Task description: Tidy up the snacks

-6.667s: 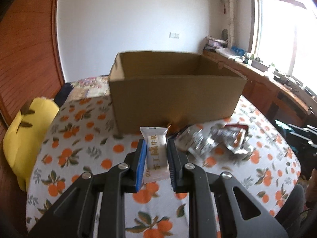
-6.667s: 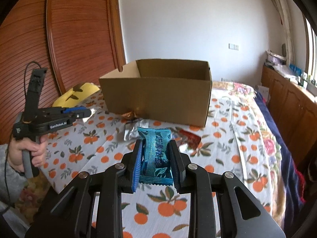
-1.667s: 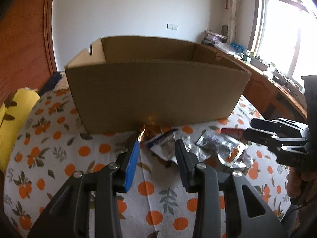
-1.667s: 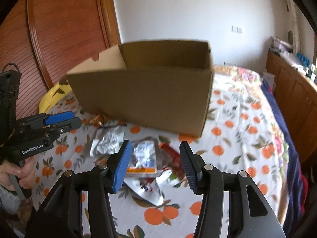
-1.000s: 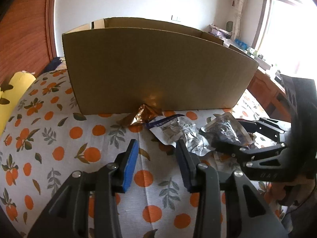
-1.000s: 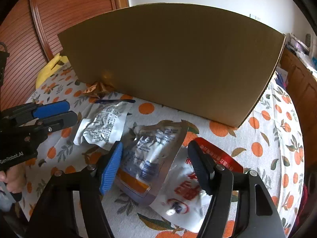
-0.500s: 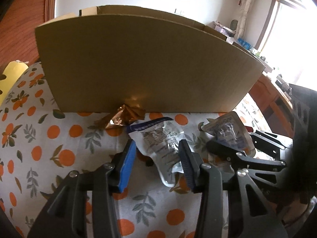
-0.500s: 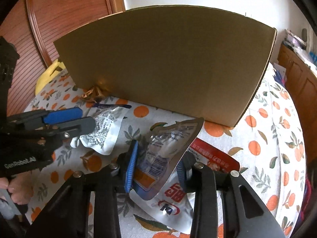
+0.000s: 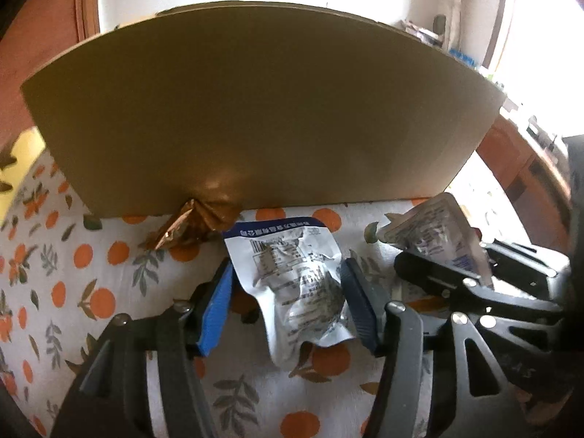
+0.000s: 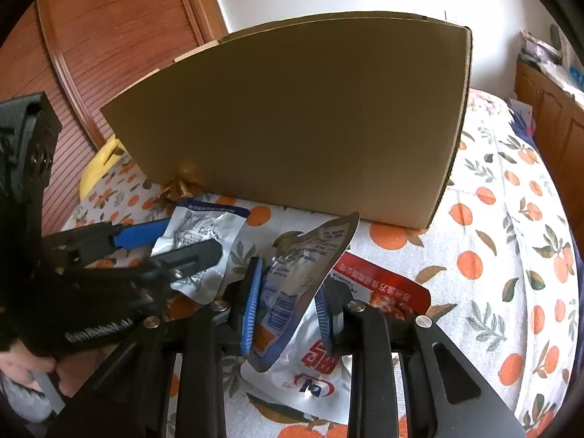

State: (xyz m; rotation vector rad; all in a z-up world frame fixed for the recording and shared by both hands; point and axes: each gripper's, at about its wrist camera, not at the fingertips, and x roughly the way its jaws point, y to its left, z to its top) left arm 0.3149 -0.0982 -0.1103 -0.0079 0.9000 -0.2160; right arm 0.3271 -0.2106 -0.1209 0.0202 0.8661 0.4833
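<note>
Left wrist cam sits low behind the left gripper (image 9: 288, 306), angled down and forward, very near the cloth (image 9: 91, 292), facing the box (image 9: 255, 109) front wall square on. Right wrist cam rides the right gripper (image 10: 288, 303), same downward tilt, a bit farther right, seeing the box (image 10: 310, 120) front plus its right corner. Both views share the box, the gold wrapper (image 9: 193, 226) (image 10: 179, 186) at its base and the blue-edged pouch (image 9: 295, 277) (image 10: 204, 230). Each sees the other gripper: right one at the left view's right edge, left one at the right view's left edge.
</note>
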